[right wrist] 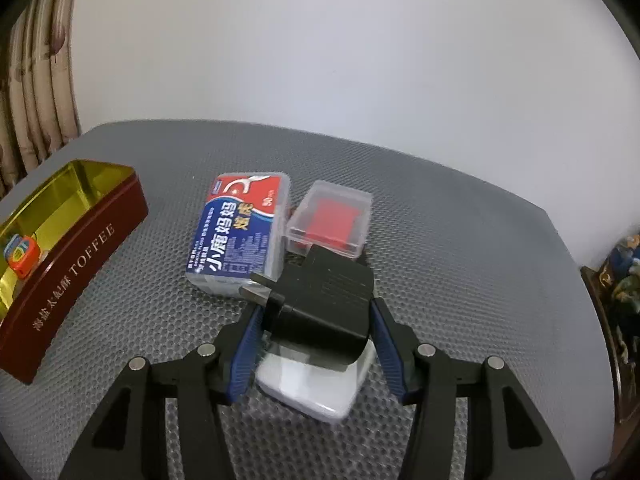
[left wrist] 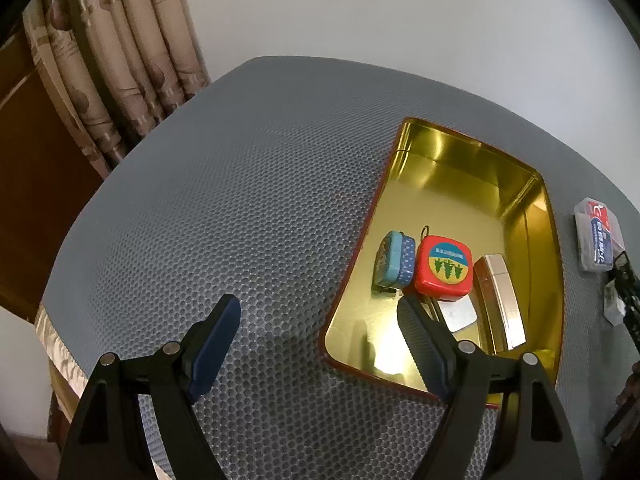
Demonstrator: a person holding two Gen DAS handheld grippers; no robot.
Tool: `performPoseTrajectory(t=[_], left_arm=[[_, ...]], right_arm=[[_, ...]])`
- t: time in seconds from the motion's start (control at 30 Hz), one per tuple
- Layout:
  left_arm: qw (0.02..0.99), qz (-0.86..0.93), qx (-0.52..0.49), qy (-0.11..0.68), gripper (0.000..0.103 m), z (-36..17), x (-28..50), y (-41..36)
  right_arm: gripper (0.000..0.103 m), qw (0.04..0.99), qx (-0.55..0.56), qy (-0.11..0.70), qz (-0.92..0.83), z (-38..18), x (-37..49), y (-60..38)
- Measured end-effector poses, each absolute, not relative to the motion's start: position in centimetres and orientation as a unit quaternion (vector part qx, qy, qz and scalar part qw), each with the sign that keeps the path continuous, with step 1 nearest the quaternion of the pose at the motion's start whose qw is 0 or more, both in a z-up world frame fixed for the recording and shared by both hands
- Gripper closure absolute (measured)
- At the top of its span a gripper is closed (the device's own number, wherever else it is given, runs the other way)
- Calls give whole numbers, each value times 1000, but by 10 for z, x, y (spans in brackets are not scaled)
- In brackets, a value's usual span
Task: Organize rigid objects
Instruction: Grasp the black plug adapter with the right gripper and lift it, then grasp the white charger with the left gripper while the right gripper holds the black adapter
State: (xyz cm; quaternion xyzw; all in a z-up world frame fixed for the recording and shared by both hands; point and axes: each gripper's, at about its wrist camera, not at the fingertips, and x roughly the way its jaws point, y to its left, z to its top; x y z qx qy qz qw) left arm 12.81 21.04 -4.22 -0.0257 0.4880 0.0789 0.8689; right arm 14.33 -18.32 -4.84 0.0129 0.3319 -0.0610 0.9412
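White wall (left wrist: pixel 400 20), patterned curtains (left wrist: pixel 120 60), grey table (left wrist: pixel 240 200)

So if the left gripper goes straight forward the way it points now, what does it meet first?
Probably the near rim of the gold tin, then the small blue tin inside it. The left gripper is open and empty. Depth is unclear, so it could also meet the grey mat.

Grey table (left wrist: pixel 240 200): tin (left wrist: pixel 370 220), floss box (right wrist: pixel 240 232), clear case (right wrist: pixel 332 220).

Glossy gold metal tin (left wrist: pixel 516 196), matt black plastic charger (right wrist: pixel 324 304), dimpled mat (left wrist: pixel 240 208)
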Motion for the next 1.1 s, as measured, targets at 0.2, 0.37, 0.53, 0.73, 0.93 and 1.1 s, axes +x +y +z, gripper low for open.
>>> performPoseTrajectory(t=[0.2,0.37,0.53,0.73,0.93,1.1], left_arm=[[871,73,-2,486,25,-44,125,197],[878,60,31,474,25,-41,118,176],[888,3,74,455,25,-28,104,130],[882,-90,106,450,20,-25,92,32],[864,-158,134,459,20,-46,99,-70],[848,-180,130,481,20,-71,111,-121]], right_arm=[[49,946,47,305,-95,-39,116,-214],[49,935,53,324,-137,-56,108,-258],[49,919,57,354,-164,-76,96,-291],[49,913,80,364,-164,-81,91,-306],[49,909,91,375,-157,-84,94,-317],[50,902,120,389,-147,-91,99,-329]])
